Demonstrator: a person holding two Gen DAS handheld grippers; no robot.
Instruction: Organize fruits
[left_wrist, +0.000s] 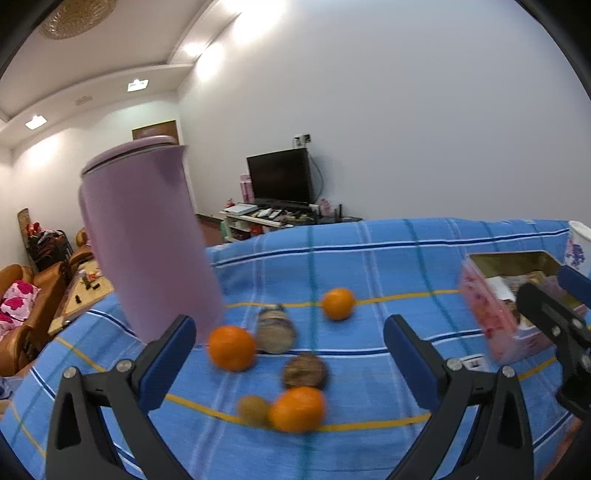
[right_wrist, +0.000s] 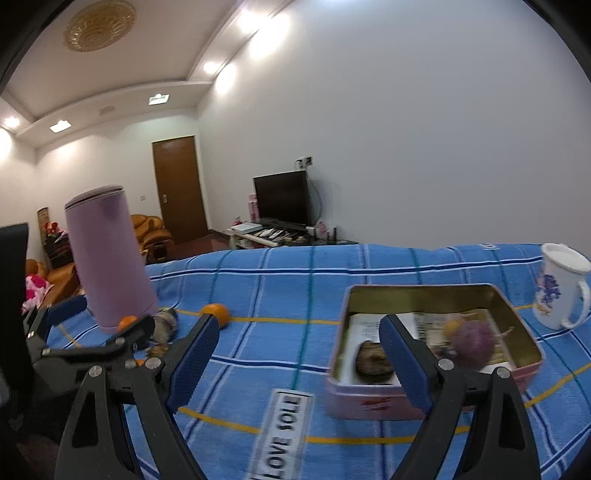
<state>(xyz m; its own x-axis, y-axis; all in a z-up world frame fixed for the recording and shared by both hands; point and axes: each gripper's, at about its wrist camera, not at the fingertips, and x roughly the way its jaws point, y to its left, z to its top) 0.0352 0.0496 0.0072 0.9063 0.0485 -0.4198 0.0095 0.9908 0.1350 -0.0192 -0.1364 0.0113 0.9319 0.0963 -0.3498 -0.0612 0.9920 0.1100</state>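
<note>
Three oranges lie on the blue plaid cloth (left_wrist: 369, 258): one (left_wrist: 232, 347) by the lilac canister, one (left_wrist: 338, 302) farther back, one (left_wrist: 297, 408) nearest me beside a kiwi (left_wrist: 254, 410). Two brown round fruits (left_wrist: 275, 330) (left_wrist: 304, 371) lie among them, blurred. My left gripper (left_wrist: 290, 350) hovers open over this group and holds nothing. My right gripper (right_wrist: 301, 354) is open and holds nothing, its right finger in front of the pink tin (right_wrist: 369, 402). The tin holds a purple fruit (right_wrist: 472, 343), a brown one (right_wrist: 373, 360) and a small yellow one (right_wrist: 452, 326) on paper.
A tall lilac canister (left_wrist: 147, 240) stands at the left of the fruit. A white flowered mug (right_wrist: 561, 288) stands right of the tin. A "LOVE SOLE" label (right_wrist: 284, 432) lies on the cloth. The right gripper (left_wrist: 554, 291) shows at the left wrist view's right edge.
</note>
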